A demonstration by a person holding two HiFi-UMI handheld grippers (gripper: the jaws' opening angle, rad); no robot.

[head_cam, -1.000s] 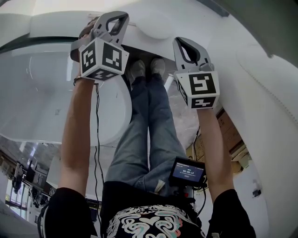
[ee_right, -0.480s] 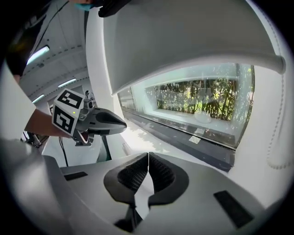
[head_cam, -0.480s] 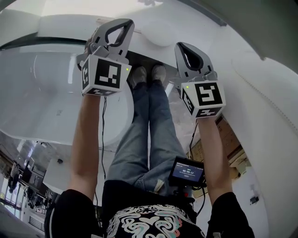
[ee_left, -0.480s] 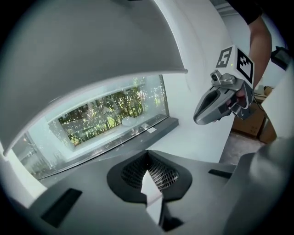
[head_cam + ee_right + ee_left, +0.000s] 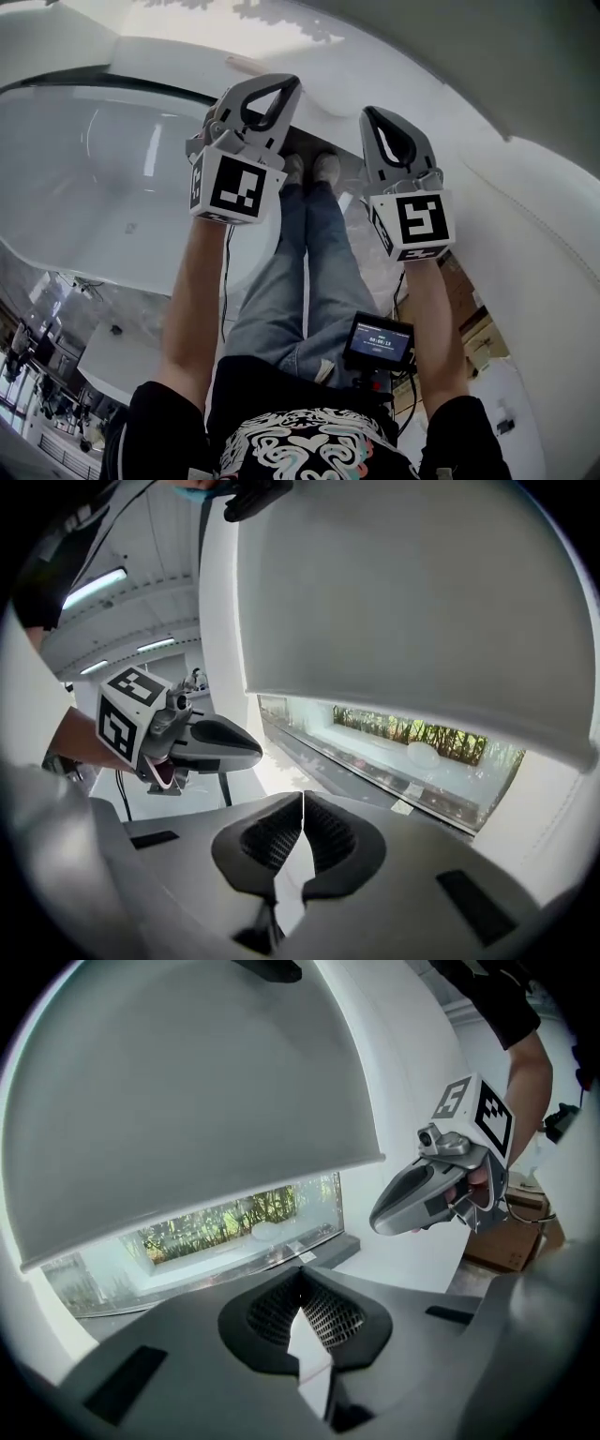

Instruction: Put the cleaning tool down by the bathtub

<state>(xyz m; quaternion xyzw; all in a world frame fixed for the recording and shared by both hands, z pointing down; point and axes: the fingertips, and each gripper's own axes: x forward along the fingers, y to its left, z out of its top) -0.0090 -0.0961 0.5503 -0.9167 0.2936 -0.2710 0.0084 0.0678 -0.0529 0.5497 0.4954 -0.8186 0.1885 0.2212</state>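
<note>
Head view, looking steeply down. Person stands beside the white bathtub (image 5: 112, 187), which fills the left side. Shoes (image 5: 312, 169) and jeans (image 5: 300, 272) show between the two raised arms.

Left hand-held gripper (image 5: 284, 86): held out over the tub's near rim. In its own view the jaws (image 5: 302, 1279) meet at the tips with nothing between them; narrow, empty.

Right hand-held gripper (image 5: 373, 114): level with the left one, just beside it but apart, over the floor next to the tub. Its own view shows the jaws (image 5: 303, 803) pressed together along a thin line, nothing held.

Each gripper view catches the other gripper off to the side (image 5: 377, 1222) (image 5: 255, 747), with a long low window (image 5: 234, 1222) under a grey blind behind.

Cleaning tool: a slim pale object (image 5: 242, 64) lies on the tub's far ledge, beyond the left gripper; too small to tell whether this is it.

Small screen unit (image 5: 378, 343) at the person's waist. Cardboard box (image 5: 506, 1241) on the floor.
</note>
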